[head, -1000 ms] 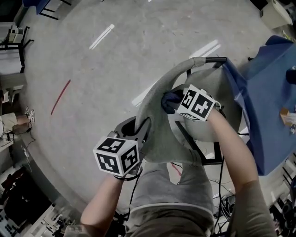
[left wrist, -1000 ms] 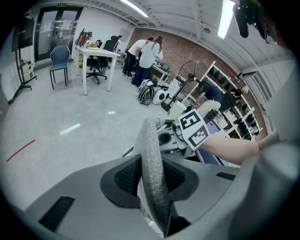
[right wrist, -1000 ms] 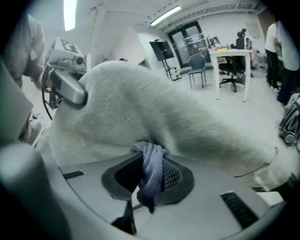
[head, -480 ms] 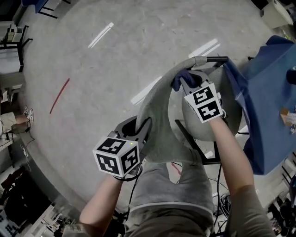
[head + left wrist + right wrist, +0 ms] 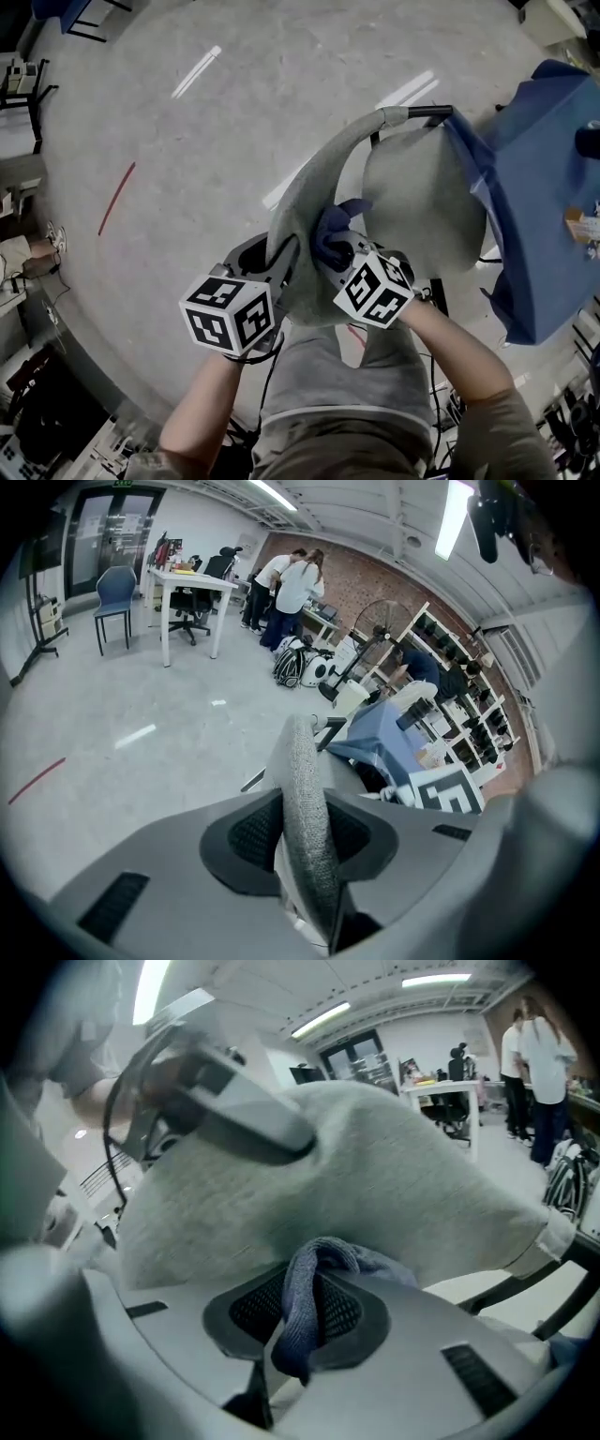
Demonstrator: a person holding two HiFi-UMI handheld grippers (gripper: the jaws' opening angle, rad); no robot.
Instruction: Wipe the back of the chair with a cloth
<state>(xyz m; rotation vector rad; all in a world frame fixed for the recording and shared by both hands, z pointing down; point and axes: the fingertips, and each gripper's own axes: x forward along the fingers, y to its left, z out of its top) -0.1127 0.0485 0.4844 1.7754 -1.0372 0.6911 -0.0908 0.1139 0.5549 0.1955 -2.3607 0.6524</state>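
At the end of the chair back [image 5: 314, 202] nearest the person, the left gripper [image 5: 279, 261] is clamped on the padded edge. The left gripper view shows that edge standing between the two jaws with both pads against it. Just beside it, on the side of the chair back that faces the seat [image 5: 422, 197], the right gripper [image 5: 339, 251] is closed on a bunched blue cloth [image 5: 330, 225]. The right gripper view shows the cloth pinched between the jaws, with its loose fold lying against the grey fabric of the chair back.

Step in hand, as judged: a wiping stroke on the seat-facing side, with the cloth at the near end of the chair back and the left gripper bracing the chair.

Next move, as judged:
1. Keep the left gripper's clamp firm so the chair back does not swing.
2. Carry the cloth along the fabric toward the far end of the chair back.
3. Keep the cloth, not the bare jaw tips, pressed against the fabric.
4. Hold the pinch tight so the cloth does not drag out.
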